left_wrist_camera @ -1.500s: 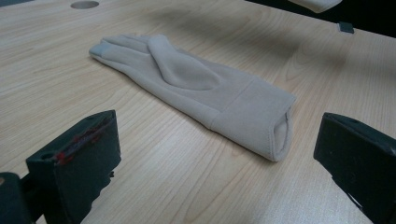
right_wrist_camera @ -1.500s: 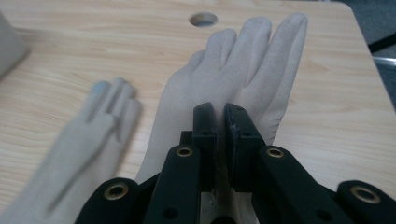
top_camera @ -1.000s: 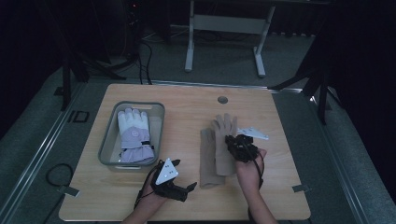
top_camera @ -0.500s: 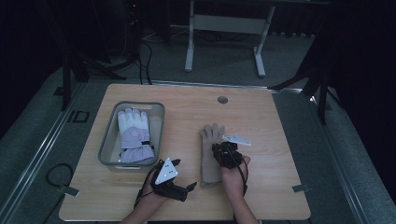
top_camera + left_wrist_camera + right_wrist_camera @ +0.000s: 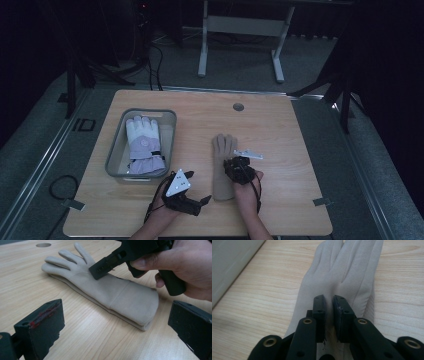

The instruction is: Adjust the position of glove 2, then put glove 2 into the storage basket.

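Step in hand, as judged: the beige glove, lying flat on the table right of the bin, has just been set down. The right gripper rests over its palm, jaws nearly together, just parting, nothing pinched. The left gripper waits beside the cuff, jaws wide and empty. Next move likely calls for lifting clear. Count: one beige glove, one pale purple-and-white glove in the bin, two grippers.
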Action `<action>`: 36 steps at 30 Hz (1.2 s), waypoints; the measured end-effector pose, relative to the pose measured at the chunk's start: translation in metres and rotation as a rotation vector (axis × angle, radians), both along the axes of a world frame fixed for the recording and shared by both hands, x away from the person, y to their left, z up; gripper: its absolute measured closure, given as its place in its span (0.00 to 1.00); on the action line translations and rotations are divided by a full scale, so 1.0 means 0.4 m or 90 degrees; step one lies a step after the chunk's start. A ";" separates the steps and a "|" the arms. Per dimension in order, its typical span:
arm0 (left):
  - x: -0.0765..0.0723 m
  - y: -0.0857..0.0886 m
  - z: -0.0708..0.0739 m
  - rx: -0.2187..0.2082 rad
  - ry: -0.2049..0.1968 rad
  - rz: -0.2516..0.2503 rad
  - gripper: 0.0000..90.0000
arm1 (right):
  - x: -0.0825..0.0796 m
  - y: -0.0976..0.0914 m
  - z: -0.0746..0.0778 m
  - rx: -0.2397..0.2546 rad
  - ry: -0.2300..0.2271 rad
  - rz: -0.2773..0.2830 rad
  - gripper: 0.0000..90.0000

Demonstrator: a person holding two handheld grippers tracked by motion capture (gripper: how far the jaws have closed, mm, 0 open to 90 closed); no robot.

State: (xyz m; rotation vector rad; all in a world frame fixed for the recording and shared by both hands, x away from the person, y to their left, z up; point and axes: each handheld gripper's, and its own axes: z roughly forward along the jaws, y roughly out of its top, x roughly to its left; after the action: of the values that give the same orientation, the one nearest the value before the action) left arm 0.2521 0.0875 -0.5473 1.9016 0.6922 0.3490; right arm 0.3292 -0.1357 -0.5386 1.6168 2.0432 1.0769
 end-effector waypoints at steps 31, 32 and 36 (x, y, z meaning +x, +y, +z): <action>0.014 -0.006 -0.007 -0.012 0.030 -0.016 0.01 | 0.014 -0.155 0.078 0.014 -0.112 0.312 0.21; 0.015 -0.008 -0.007 -0.015 0.031 -0.019 0.01 | 0.018 -0.174 0.085 0.016 -0.131 0.324 0.21; 0.014 -0.014 0.002 -0.026 0.040 -0.028 0.02 | 0.033 -0.203 0.101 0.039 -0.084 0.318 0.15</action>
State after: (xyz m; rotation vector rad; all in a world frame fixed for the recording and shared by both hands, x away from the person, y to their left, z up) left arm 0.2579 0.0817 -0.5463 1.8919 0.6933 0.2464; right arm 0.3424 -0.2170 -0.4984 1.0413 2.4043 1.3751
